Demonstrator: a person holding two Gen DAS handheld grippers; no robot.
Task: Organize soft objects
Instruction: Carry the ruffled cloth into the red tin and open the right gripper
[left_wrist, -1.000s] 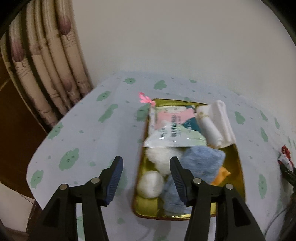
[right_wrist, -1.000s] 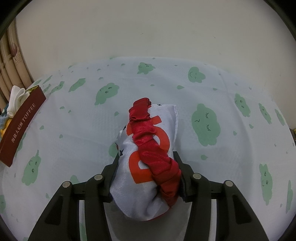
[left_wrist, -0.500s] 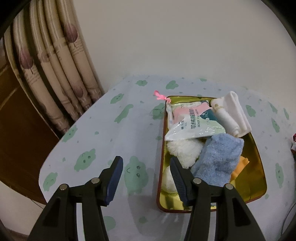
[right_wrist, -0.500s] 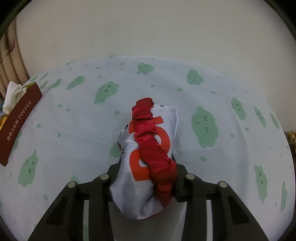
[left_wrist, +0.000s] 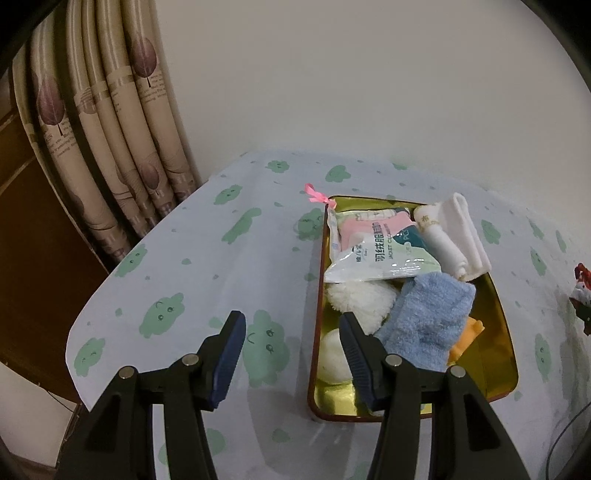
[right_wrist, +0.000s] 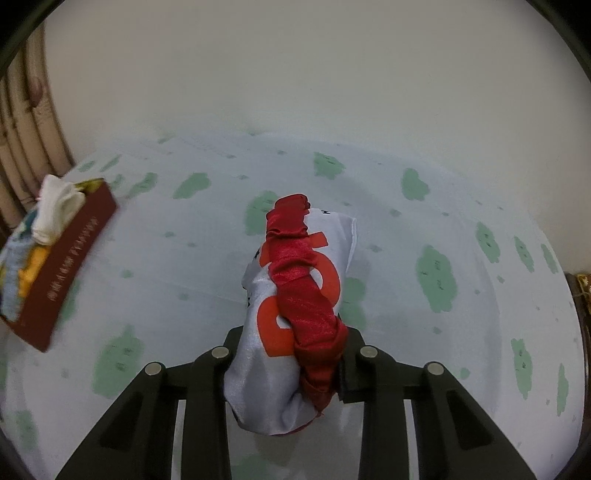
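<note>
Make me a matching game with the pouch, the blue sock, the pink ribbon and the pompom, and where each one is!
Things:
1. pouch
2. blue sock
3. pink ribbon
4. pompom

Places:
A. at the tin's far left corner
B. in the tin, on top of the orange thing
C. squeezed in the right gripper
D. in the tin, under the packet

Pairs: 1-C, 2-B, 3-A, 4-D

A patterned curtain (left_wrist: 110, 155) hangs beside the cloud-print tablecloth (left_wrist: 207, 266).
</note>
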